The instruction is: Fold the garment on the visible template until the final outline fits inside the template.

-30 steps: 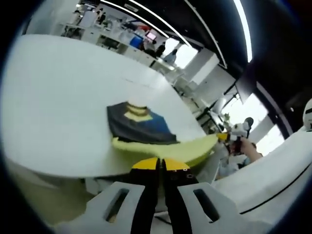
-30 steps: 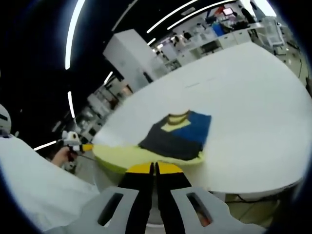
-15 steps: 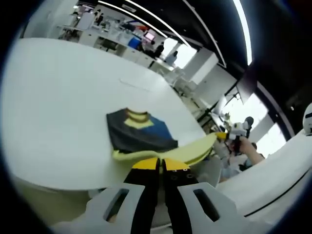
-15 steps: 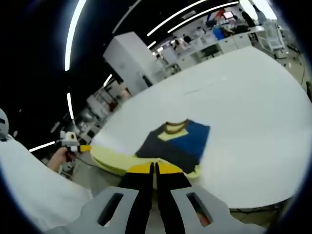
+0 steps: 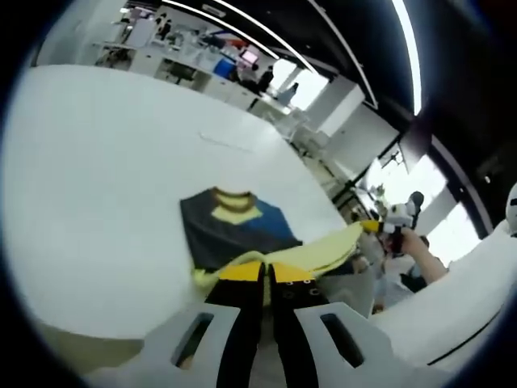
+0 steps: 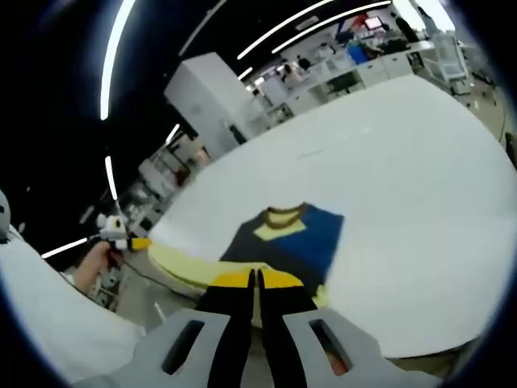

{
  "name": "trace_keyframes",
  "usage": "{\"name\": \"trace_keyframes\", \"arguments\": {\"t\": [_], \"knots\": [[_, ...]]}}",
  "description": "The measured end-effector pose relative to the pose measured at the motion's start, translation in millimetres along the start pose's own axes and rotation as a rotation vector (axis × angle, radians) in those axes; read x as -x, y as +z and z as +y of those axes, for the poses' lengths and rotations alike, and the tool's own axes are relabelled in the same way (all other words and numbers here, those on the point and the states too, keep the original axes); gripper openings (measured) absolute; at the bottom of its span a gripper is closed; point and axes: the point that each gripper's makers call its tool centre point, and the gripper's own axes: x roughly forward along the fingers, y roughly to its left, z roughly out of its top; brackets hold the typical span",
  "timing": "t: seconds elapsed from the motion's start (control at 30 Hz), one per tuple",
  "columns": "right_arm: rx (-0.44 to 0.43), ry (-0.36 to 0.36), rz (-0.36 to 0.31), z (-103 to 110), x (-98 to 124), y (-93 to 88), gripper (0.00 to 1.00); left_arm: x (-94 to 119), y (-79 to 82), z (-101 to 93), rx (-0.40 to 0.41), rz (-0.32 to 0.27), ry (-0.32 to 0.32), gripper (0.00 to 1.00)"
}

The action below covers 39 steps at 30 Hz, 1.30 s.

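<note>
A garment (image 5: 230,229) with a navy and blue body and a yellow collar lies flat on the white table (image 5: 97,162). Its yellow hem (image 5: 323,246) is lifted off the table and stretched between both grippers. My left gripper (image 5: 266,273) is shut on one end of the hem. The right gripper (image 5: 378,227), held by a hand (image 5: 410,245), grips the other end. In the right gripper view, the garment (image 6: 283,238) lies ahead, my right gripper (image 6: 257,279) is shut on the hem (image 6: 182,263), and the left gripper (image 6: 121,238) holds the far end.
The white table (image 6: 404,162) spreads wide around the garment, with a faint line mark (image 5: 228,144) beyond the collar. Desks, shelves and people stand in the room behind. The person's white sleeve (image 5: 452,299) shows at the right of the left gripper view.
Both grippers have carried the yellow hem forward over the table, so it now overlaps the lower part of the dark body. The jaws stay shut.
</note>
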Motion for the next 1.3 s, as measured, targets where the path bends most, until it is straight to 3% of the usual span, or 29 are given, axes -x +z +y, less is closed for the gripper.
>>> {"name": "trace_keyframes", "arguments": {"t": [0.17, 0.33, 0.73, 1.3], "knots": [[0.006, -0.011, -0.009, -1, -8, 12.4, 0.03, -9, 15.3, 4.9, -0.015, -0.008, 0.003, 0.00], [0.016, -0.023, -0.014, -3, -16, 22.4, 0.03, -15, 20.6, 8.5, -0.009, -0.016, -0.002, 0.00], [-0.002, -0.038, -0.017, -15, -27, 29.3, 0.03, -24, 28.8, 25.2, 0.023, -0.015, 0.001, 0.00], [-0.019, -0.059, 0.004, -39, -51, 43.5, 0.03, -54, 47.9, 48.3, 0.040, 0.005, 0.013, 0.00]]}}
